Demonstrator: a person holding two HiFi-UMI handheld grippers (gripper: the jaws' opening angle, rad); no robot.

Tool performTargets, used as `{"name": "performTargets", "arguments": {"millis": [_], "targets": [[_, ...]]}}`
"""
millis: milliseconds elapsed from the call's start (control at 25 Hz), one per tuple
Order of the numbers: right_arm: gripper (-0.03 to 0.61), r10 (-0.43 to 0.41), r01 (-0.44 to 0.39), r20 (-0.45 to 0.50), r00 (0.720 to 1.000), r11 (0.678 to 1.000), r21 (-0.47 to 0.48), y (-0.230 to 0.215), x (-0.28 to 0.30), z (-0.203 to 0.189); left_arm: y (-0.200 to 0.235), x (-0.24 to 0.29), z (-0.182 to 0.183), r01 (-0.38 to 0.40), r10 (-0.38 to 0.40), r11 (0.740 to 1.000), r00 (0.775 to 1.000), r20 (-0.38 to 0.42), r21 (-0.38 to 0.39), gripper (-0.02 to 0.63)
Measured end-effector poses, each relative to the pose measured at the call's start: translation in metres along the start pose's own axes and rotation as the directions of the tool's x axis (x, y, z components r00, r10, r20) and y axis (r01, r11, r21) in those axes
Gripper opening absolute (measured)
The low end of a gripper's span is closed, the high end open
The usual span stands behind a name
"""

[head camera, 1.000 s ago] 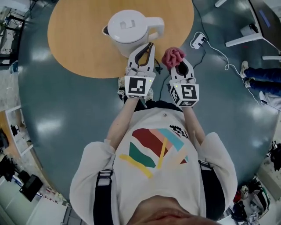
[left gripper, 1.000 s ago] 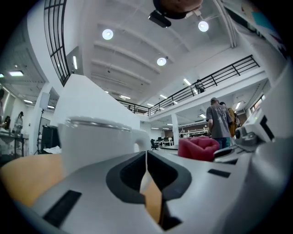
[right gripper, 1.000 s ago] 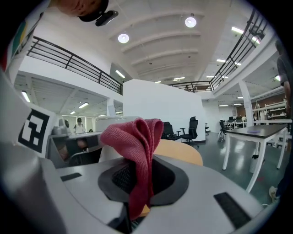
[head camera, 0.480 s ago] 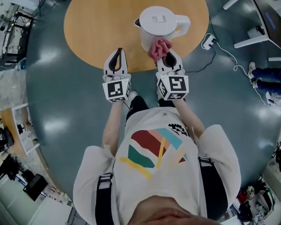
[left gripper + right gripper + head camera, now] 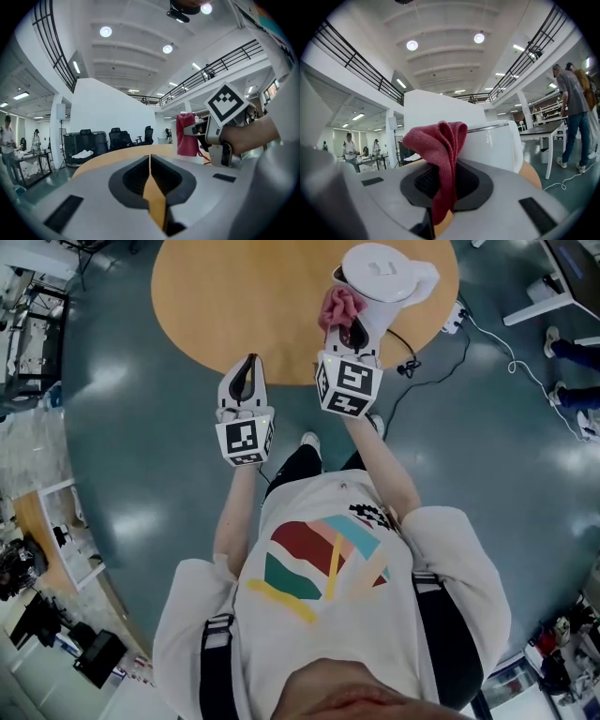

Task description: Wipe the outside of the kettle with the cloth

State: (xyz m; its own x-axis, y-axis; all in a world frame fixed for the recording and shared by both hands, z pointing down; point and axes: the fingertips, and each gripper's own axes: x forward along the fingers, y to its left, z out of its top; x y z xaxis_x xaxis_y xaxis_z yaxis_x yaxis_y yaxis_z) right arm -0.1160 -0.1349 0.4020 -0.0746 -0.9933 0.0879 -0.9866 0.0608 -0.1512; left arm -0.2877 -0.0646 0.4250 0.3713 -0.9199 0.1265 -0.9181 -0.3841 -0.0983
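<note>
A white kettle [image 5: 384,282] stands near the right edge of the round wooden table [image 5: 253,296]. My right gripper [image 5: 349,329] is shut on a red cloth [image 5: 336,306], which it holds up at the kettle's left side, by the spout. In the right gripper view the cloth [image 5: 440,145] stands up folded out of the jaws, with the kettle [image 5: 492,143] close behind it. My left gripper [image 5: 249,364] is shut and empty at the table's near edge, well left of the kettle. Its view shows the shut jaws, the cloth [image 5: 187,133] and the right gripper [image 5: 220,129].
A white power strip with its cable [image 5: 453,320] lies on the floor right of the table. Desk legs [image 5: 539,307] and a person's shoes [image 5: 562,338] are at the far right. Shelves [image 5: 56,540] stand at the left. A person [image 5: 572,112] stands by a desk.
My left gripper has drawn away from the kettle to the left. My right gripper has carried the cloth up from the table's edge to the kettle's side.
</note>
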Motion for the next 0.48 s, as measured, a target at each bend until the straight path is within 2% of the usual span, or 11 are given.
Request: {"name": "performTargets", "arguments": {"millis": [200,480], "targets": [[0.047,-0.058,0.058,-0.007,0.998,0.998,-0.017,-0.005,0.007,-0.004,0.008,-0.003,-0.008,0.027,-0.027,1.0,1.0,-0.014,0.01,0.051],[0.048,-0.002,0.002,-0.009,1.0,0.997,-0.077,-0.019,-0.008,0.003,-0.033,0.015,-0.001,0.067,-0.066,0.998,0.998,-0.011,0.016,0.051]]}}
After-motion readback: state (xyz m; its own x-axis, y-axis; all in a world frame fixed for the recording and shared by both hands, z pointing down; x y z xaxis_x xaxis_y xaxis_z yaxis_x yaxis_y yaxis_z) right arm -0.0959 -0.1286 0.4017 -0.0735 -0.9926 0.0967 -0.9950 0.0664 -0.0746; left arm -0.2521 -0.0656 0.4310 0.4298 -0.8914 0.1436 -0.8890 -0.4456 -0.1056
